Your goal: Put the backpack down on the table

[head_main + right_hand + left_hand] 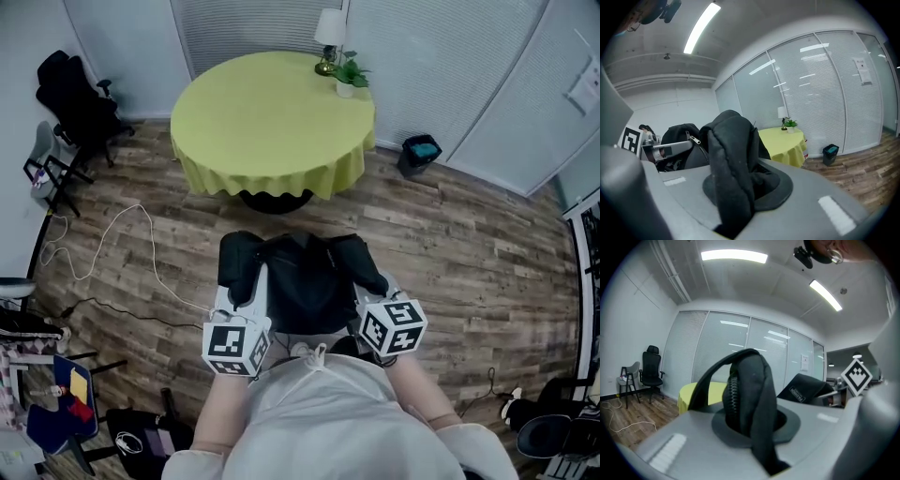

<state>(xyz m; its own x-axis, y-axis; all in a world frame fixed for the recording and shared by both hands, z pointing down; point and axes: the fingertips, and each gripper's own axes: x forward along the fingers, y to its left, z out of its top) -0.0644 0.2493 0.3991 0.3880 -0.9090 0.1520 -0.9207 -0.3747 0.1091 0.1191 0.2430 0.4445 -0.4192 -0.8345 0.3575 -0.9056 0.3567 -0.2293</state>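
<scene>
Left claw (749,420): clamped on backpack (302,279)
Right claw (739,183): clamped on backpack
Done: held up, lower centre
Left: setting on tabletop (270,120), upper centre, well apart

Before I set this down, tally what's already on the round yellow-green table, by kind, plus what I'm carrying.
White-shaded table lamp: 1
Small green potted plant in a white pot: 1
Black fabric backpack, carried short of the table: 1
Total: 3, of which 2 stand on the round yellow-green-clothed table.
</scene>
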